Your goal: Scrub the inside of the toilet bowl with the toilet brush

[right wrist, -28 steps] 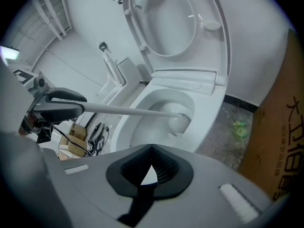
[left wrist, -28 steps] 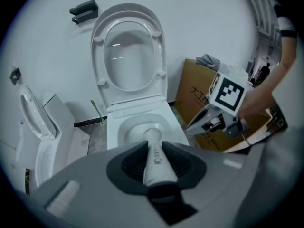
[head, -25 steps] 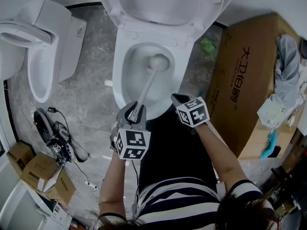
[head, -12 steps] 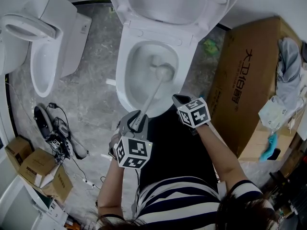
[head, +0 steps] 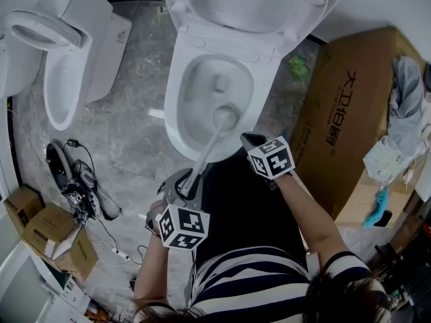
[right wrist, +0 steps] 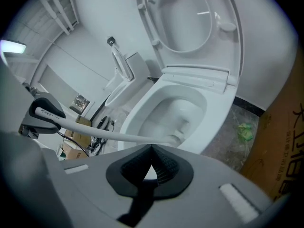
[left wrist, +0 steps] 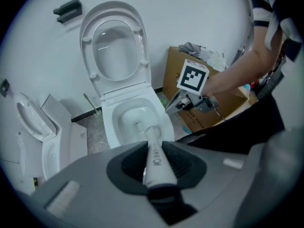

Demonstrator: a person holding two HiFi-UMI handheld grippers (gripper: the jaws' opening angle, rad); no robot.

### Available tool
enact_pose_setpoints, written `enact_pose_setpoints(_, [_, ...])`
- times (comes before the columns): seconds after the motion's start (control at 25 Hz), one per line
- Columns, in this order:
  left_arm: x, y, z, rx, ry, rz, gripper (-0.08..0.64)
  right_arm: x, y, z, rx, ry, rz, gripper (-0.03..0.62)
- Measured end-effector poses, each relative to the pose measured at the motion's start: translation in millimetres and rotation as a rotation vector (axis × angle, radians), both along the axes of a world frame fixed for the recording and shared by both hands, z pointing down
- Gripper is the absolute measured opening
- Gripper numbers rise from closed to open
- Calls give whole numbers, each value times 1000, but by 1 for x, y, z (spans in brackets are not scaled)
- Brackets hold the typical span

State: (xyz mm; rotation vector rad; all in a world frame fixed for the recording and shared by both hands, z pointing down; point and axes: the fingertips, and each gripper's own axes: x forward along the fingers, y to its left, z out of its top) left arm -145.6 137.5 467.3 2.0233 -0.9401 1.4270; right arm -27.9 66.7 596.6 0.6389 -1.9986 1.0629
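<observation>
The white toilet bowl (head: 209, 89) stands with seat and lid (head: 256, 2) raised. The toilet brush's white handle (head: 207, 152) slants up from my left gripper (head: 190, 175), which is shut on its lower end. Its round head (head: 225, 118) rests low against the bowl's near right inner wall. In the left gripper view the handle (left wrist: 154, 158) sits clamped between the dark pads, pointing into the bowl (left wrist: 135, 120). My right gripper (head: 248, 138) hovers shut and empty just outside the bowl's front right rim. The right gripper view shows the handle (right wrist: 104, 134) crossing toward the bowl (right wrist: 175, 113).
A second toilet (head: 67, 59) stands at the left. A large cardboard box (head: 350, 113) with cloth on it stands close on the right. Small boxes (head: 47, 237) and tangled cables with devices (head: 81, 184) lie on the marble floor at lower left.
The brush head has slid from the far part of the bowl down toward its near right wall as my left gripper drew back toward the person. The right gripper stayed put.
</observation>
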Motion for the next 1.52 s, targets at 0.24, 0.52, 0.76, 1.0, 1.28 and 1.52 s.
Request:
enact_pose_setpoints(0.24, [-18, 14, -3, -11, -59, 11, 0, -5, 5, 0, -4, 1, -29, -4])
enact_pose_setpoints(0.52, [-36, 11, -2, -18, -107, 28, 0, -11, 6, 2, -13, -1, -37, -4])
enact_pose_setpoints(0.76, [-50, 3, -2, -6, -170, 69, 0, -16, 4, 4, -19, -5, -45, -3])
enact_pose_setpoints(1.0, [-57, -14, 1, 17, -196, 54, 0, -17, -1, 5, -21, -8, -43, -3])
enact_pose_setpoints(1.28, [-56, -37, 9, 52, -209, 61, 0, -20, -7, 9, -27, -5, -33, -4])
enact_pose_setpoints(1.52, [-53, -60, 15, 91, -204, 44, 0, -21, -13, 8, -30, -11, -17, -3])
